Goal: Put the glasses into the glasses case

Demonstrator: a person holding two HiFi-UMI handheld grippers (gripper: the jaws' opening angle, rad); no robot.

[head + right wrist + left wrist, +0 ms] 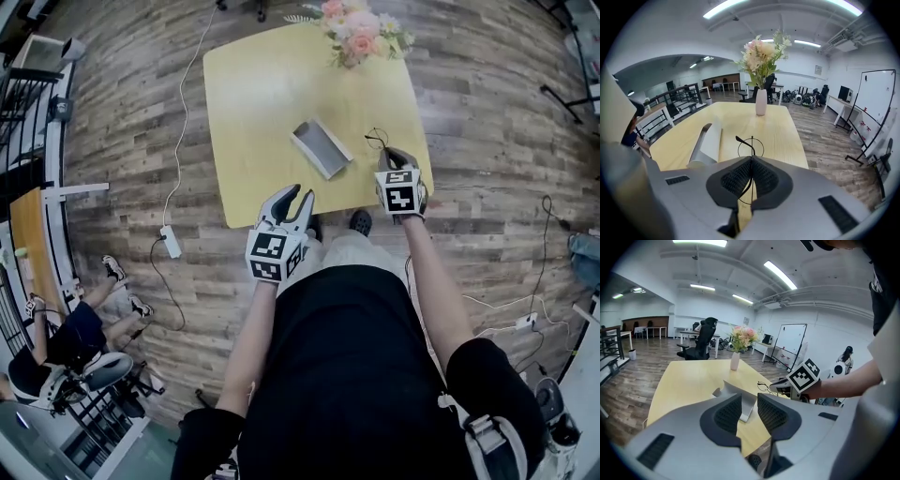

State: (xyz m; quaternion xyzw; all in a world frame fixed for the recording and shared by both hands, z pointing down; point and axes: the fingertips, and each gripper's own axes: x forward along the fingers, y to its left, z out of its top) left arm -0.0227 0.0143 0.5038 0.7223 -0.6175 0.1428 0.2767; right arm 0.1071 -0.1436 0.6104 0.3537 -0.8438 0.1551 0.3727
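I have the right gripper [751, 161] clamped tight on the thin wire frame of the glasses [751, 140]; they stand on edge between the pads with one lens ring above the tips, a pinch suited to so slight a frame. They sit near the right edge of the yellow table [253, 94]; whether they are clear of the top I cannot tell. The grey glasses case [321, 147] lies open mid-table, just left of them, its hollow facing up to take them. My left gripper [749, 401] hangs empty with its jaws wide apart, aimed at the case from the near edge; I judge it is there to steady the case.
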